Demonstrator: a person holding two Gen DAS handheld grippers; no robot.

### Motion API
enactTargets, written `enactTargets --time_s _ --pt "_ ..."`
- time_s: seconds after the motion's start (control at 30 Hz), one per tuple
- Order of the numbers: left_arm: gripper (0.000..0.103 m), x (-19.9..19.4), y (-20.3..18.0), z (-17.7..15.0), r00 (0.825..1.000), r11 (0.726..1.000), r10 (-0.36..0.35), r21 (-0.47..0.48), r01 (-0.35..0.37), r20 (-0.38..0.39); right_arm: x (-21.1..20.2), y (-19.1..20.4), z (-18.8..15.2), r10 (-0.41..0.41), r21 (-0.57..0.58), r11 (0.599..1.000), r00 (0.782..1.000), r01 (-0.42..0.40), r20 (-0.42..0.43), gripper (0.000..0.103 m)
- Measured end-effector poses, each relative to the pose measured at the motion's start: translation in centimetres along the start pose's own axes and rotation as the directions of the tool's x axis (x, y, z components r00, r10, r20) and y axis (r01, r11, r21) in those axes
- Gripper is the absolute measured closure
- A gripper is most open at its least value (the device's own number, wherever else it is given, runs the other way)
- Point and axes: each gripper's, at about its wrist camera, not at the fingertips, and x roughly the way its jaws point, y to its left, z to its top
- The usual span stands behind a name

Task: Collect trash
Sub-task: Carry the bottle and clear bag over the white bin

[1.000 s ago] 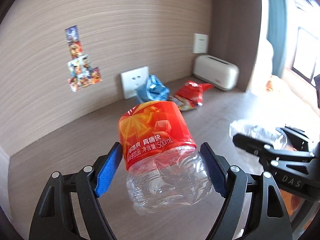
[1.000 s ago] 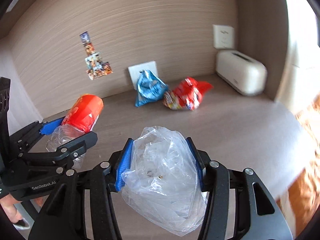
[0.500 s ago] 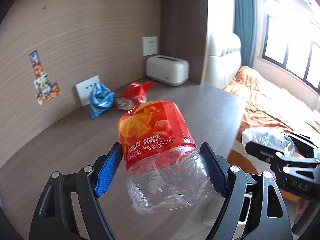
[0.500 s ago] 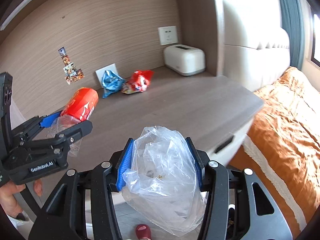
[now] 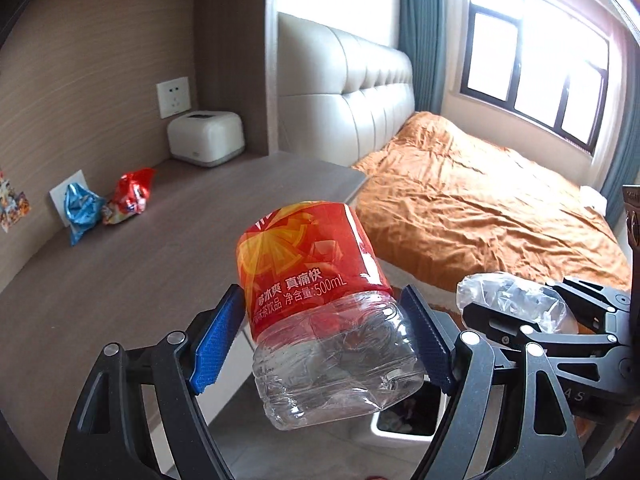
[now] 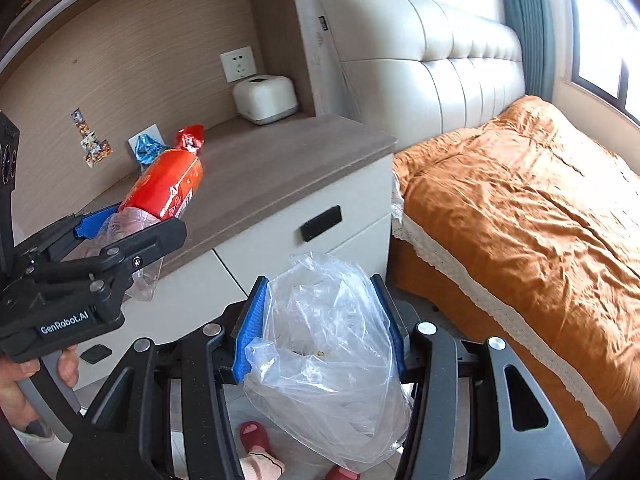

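Two pieces of trash held in the air beside the desk, one in each gripper.

The crushed plastic bottle (image 5: 320,312) with its red label sits clamped between the blue pads of the left gripper (image 5: 324,340), base toward the camera, above the desk's (image 5: 180,240) edge. The crumpled clear plastic bag (image 6: 324,352) is pinched between the pads of the right gripper (image 6: 324,340) and hangs over the tiled floor. Below the bottle, part of a white bin (image 5: 404,420) with dark contents shows on the floor. Well behind, a blue snack wrapper (image 5: 82,210) and a red snack wrapper (image 5: 130,196) lie side by side at the back of the desk near the white box (image 5: 206,138). An orange-covered bed (image 6: 520,216) stands just beside the desk.
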Motion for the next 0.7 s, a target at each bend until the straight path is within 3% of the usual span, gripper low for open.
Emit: enactTargets --time_s 0.33,0.7 --pt "0.025 5.3 -6.4 -3.1 0.991 0.989 -0.096 0.107 0.106 -0.091 0.3 -7.2 -4.1 -0.092 0.129 0.987 0.994 0.098 -0.05 0.051" --pt "0.025 15.2 -11.5 -11.2 0.945 0.945 -0.212 0.194 0.263 -0.25 5.9 -13.3 -9.8 -0.124 0.259 0.954 0.984 0.154 -0.126 0.051"
